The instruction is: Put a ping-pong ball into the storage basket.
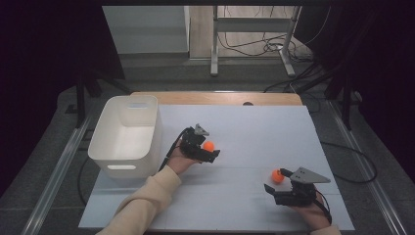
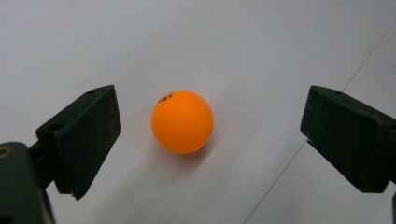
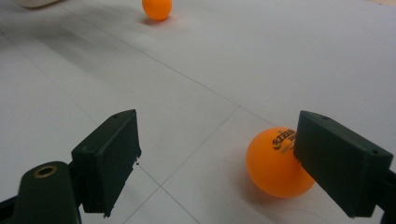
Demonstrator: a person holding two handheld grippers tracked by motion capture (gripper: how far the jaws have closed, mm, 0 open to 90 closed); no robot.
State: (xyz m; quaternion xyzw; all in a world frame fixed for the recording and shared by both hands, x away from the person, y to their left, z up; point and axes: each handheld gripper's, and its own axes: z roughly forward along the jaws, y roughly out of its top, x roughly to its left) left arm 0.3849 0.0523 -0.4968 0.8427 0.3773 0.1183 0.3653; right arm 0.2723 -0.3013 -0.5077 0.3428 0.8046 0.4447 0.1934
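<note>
Bin (image 1: 126, 134) of white plastic stands at the left edge of the bench (image 1: 254, 127), open and apparently empty, just beside the left forearm. Next to it the left claw (image 1: 211, 148) lies low over the white surface with its jaws spread wide; in the left gripper view the first orange ball (image 2: 182, 122) sits on the bench between them, somewhat nearer the left jaw, touching neither. A ball has no long axis, so any closing line suits it, though the claw should centre a little before it shuts, or the nearer jaw may nudge the ball away. Bare bench lies all round this ball, so a roll would go unchecked.

Well apart to the right, the right claw (image 1: 275, 179) is also spread open. The second orange ball (image 3: 279, 162) rests on the bench close against the inner face of its right jaw, whether touching I cannot tell, far off centre. The front edge is near here; open room lies ahead and leftward.
</note>
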